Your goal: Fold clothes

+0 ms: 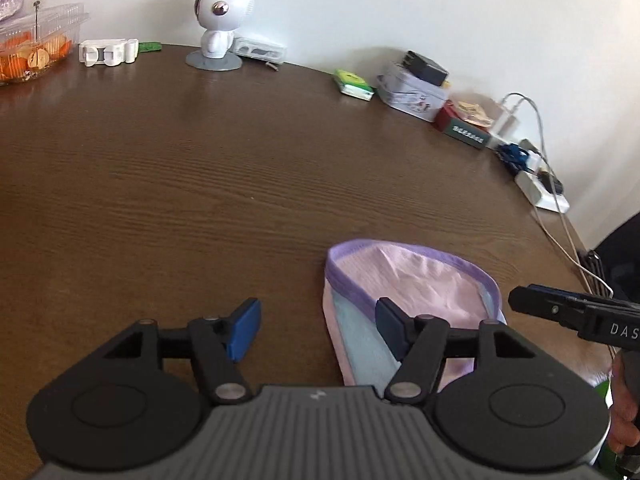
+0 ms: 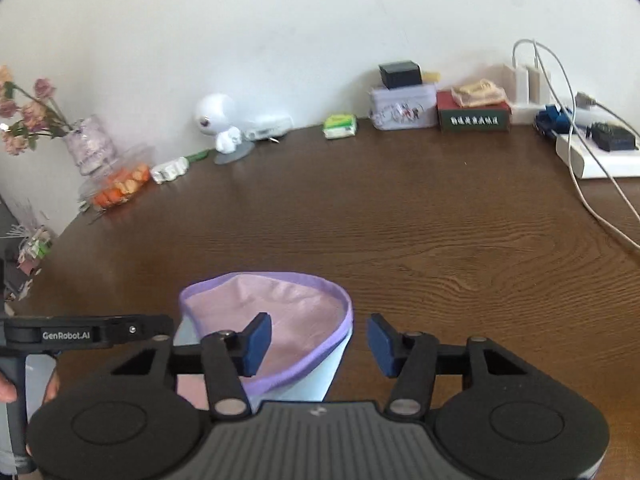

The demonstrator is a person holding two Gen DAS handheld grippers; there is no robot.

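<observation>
A small pink garment (image 1: 420,280) with purple trim and a pale blue panel lies folded on the brown wooden table (image 1: 240,184). My left gripper (image 1: 318,330) is open. Its right pad hangs over the garment's left edge, its left pad over bare wood. My right gripper (image 2: 320,346) is open too and straddles the garment's (image 2: 288,304) right edge, left pad above the pink cloth. Neither gripper's pads press on the fabric. The right gripper's fingers (image 1: 532,302) show side-on at the garment's right. The left gripper's fingers (image 2: 132,330) reach in from the left.
Along the wall stand a white robot figure (image 1: 218,20), a clear box of orange fruit (image 1: 32,52), a green packet (image 2: 340,126), a tin box (image 2: 402,110), a red-green box (image 2: 474,114) and a power strip with cables (image 2: 600,156). A flower vase (image 2: 88,144) stands far left.
</observation>
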